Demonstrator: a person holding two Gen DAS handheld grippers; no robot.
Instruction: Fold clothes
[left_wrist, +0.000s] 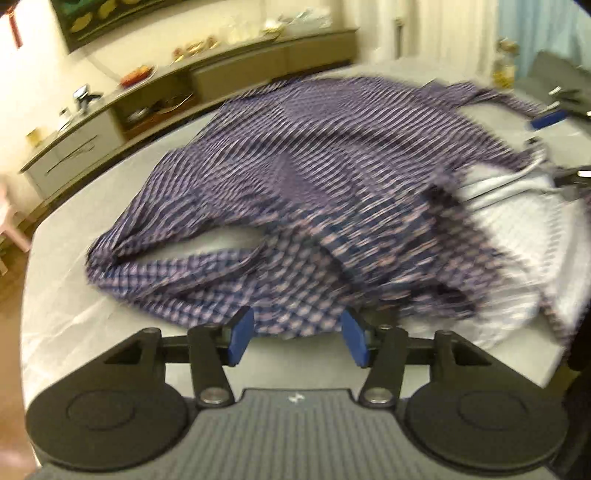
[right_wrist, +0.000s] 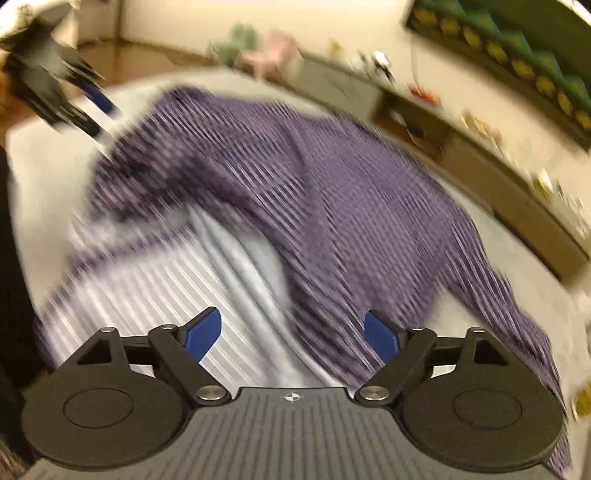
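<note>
A purple checked shirt (left_wrist: 314, 177) lies crumpled on a white table (left_wrist: 74, 306), part turned over to show its pale striped inner side (left_wrist: 524, 236). My left gripper (left_wrist: 297, 334) is open, its blue pads just at the shirt's near hem, nothing between them. In the right wrist view the same shirt (right_wrist: 332, 192) fills the middle, its pale inside (right_wrist: 207, 273) nearest. My right gripper (right_wrist: 291, 334) is open above that pale part and holds nothing. The left gripper also shows in the right wrist view (right_wrist: 88, 110) at the shirt's far corner, blurred. Both views are motion-blurred.
A long low sideboard (left_wrist: 155, 107) with dishes and small items runs along the wall behind the table. A dark framed picture (left_wrist: 110, 18) hangs above it. A pink child's chair (right_wrist: 266, 55) stands on the wooden floor beyond the table.
</note>
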